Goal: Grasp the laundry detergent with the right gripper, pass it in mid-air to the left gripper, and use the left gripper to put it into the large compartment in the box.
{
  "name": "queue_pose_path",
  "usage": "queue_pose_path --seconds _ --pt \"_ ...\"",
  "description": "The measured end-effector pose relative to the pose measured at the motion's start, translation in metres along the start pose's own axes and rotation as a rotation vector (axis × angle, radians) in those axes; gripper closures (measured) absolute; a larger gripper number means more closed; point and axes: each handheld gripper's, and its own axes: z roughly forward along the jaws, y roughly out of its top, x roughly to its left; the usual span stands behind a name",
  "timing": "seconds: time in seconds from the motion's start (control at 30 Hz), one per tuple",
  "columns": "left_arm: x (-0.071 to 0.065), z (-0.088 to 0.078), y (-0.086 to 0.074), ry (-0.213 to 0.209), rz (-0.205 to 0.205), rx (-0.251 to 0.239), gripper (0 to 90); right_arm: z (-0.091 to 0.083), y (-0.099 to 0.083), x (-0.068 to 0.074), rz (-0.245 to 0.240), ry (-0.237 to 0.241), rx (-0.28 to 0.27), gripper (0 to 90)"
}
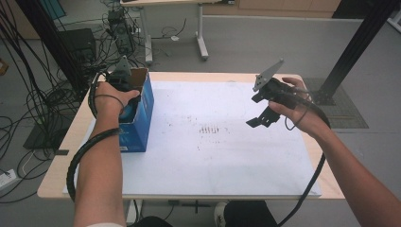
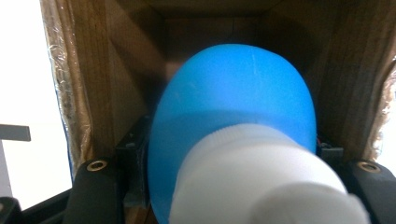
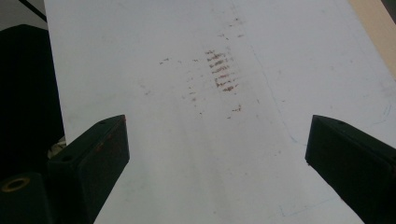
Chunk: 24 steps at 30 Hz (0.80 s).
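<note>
1. Surface: light wood, most of the top covered by a white sheet. Brownish smudge marks near the sheet's centre; same marks in the right gripper view.
2. Blue cardboard box stands near the left edge of the surface, toward the far left corner, top flaps open, brown inside walls visible.
3. Left gripper reaches down into the open top of the box; the person's left hand is around it, cable looping back along the forearm.
4. Left gripper view: a blue bottle with a white cap sits between the two black jaws, inside the box. Cap end faces the camera, blue body points deeper in. Jaws clamped on either side of the bottle.
5. Bottle's exact contact with the box floor: cannot tell, view too close.
6. Right gripper held in the air over the right half of the sheet, well apart from the box, right hand behind it.
7. Right gripper view: jaws spread wide, bare sheet between them, holding nothing.
</note>
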Motion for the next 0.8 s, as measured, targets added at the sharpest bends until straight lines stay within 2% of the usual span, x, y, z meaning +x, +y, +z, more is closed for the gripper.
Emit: queue_pose_path --seconds 0.8 --pt "0.0017 0.0001 -0.0008 -0.006 -0.002 0.006 34.9 0.0009 -0.0004 0.0011 0.0 0.004 -0.002 6.0"
